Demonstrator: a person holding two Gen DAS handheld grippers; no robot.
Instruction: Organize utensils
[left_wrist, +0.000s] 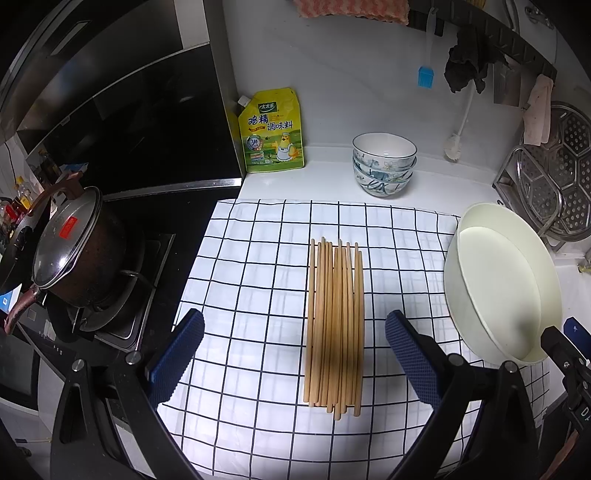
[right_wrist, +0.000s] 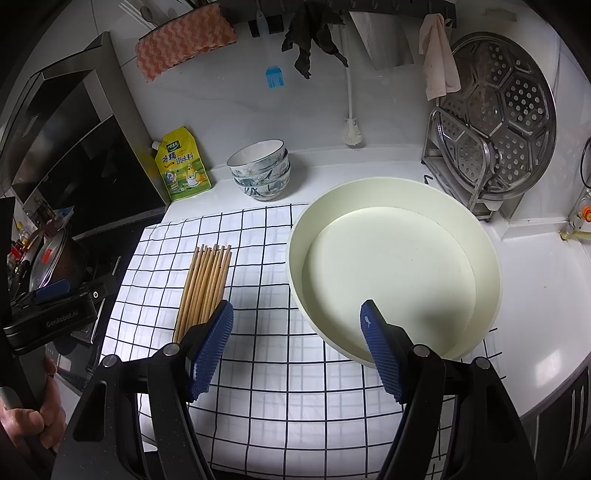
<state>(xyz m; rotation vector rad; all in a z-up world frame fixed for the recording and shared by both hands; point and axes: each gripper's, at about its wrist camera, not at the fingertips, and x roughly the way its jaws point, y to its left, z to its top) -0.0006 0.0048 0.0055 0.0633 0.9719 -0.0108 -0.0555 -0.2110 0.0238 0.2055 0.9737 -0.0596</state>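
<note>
My left hand-held gripper (left_wrist: 294, 363) hung wide open and empty above the bundle of wooden chopsticks (left_wrist: 334, 325), which lay side by side on the checked cloth (left_wrist: 251, 258) over the surface, pointing toward twelve o'clock. My right hand-held gripper (right_wrist: 296, 349) was equally open and empty, with the cream tray (right_wrist: 391, 269) ahead at one o'clock. I judged this the opening step: the left one needed to drop and close across the bundle.

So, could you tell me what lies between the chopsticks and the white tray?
Only bare checked cloth separates the chopsticks from the white tray; the right wrist view shows it best.
</note>
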